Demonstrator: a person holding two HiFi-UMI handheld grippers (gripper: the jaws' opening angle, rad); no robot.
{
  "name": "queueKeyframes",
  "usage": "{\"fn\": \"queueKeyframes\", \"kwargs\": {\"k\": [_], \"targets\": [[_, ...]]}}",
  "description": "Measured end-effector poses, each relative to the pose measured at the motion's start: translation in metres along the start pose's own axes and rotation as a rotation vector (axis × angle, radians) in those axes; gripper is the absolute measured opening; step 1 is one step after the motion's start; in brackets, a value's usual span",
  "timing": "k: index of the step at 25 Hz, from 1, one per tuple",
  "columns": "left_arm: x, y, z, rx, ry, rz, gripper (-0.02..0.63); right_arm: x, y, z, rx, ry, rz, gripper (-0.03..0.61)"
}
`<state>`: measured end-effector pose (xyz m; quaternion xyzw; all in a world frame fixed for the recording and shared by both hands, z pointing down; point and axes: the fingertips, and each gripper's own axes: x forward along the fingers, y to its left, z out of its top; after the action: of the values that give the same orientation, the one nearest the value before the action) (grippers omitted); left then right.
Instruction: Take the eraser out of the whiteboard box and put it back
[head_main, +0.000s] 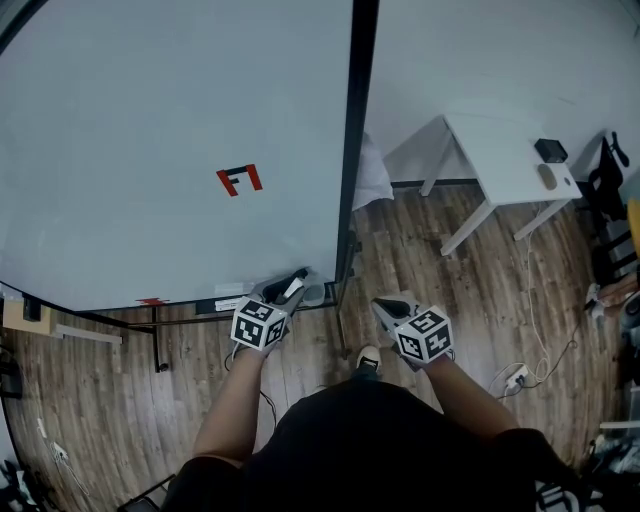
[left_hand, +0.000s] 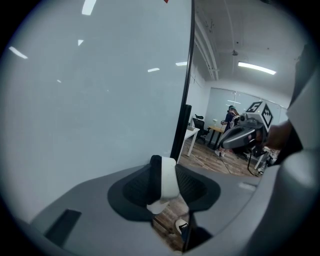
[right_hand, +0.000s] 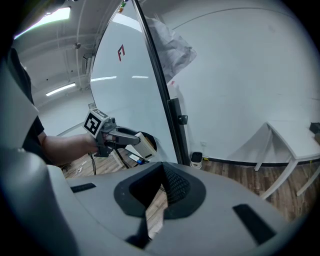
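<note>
Left tool: the left tool (head_main: 283, 290) has its jaws partly apart and clamped on the eraser (head_main: 295, 286), one pad on each broad side.
Right tool: the right tool (head_main: 393, 306) hangs empty over the wooden floor (head_main: 470, 300), its tips together and nothing between them.
Eraser: it is off the board and out of the box, held low at the near right corner of the whiteboard (head_main: 150, 120).
Eraser's long axis: it runs roughly in line with the left tool, with the white end sticking out past the tips towards the board.
Whiteboard box: the whiteboard box (head_main: 318, 294) sits on the board's bottom rail, just left of the dark frame post (head_main: 352, 150).
Key relation: the box lies just right of the eraser and a little farther away; I cannot tell whether they touch.
Nearer hand: the left tool is beside the box, while the right is farther right, beyond the post.
Likely next move: probably a short push forward and right, keeping the eraser's length lined up with the box opening.
</note>
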<state>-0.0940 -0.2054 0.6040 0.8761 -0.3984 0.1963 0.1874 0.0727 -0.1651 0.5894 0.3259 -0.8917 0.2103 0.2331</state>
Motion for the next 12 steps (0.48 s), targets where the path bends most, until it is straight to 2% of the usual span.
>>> {"fn": "queueKeyframes", "kwargs": {"k": [12], "targets": [[0.031,-0.001,-0.011,-0.015,0.042,-0.035,0.153,0.009,-0.017,-0.005,0.022,0.02,0.001,-0.005]]}}
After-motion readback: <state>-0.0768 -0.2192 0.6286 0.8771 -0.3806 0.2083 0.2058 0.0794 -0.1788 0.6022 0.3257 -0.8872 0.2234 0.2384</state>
